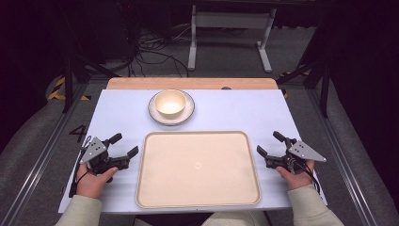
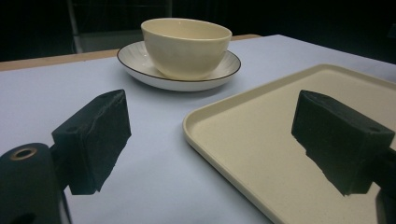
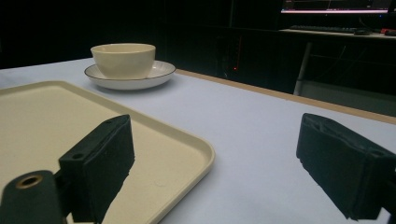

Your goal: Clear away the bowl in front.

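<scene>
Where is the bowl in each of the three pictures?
High view: the bowl sits top middle, on its plate, beyond the tray.
Left gripper view: top middle.
Right gripper view: upper left.
Shared landmark: the cream tray, always just in front of the bowl.

Black two-jaw tongs (image 1: 124, 144) — grey three-cornered plates, black cables, beige sleeves (image 1: 81, 213)

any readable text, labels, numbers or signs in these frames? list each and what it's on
"4": a dark digit on the grey floor left of the white table.
Bright lines on a monitor screen in the dark background of the right gripper view: too small and blurred to read.
No text on the cream bowl, the white dark-rimmed plate or the beige rectangular tray.
</scene>
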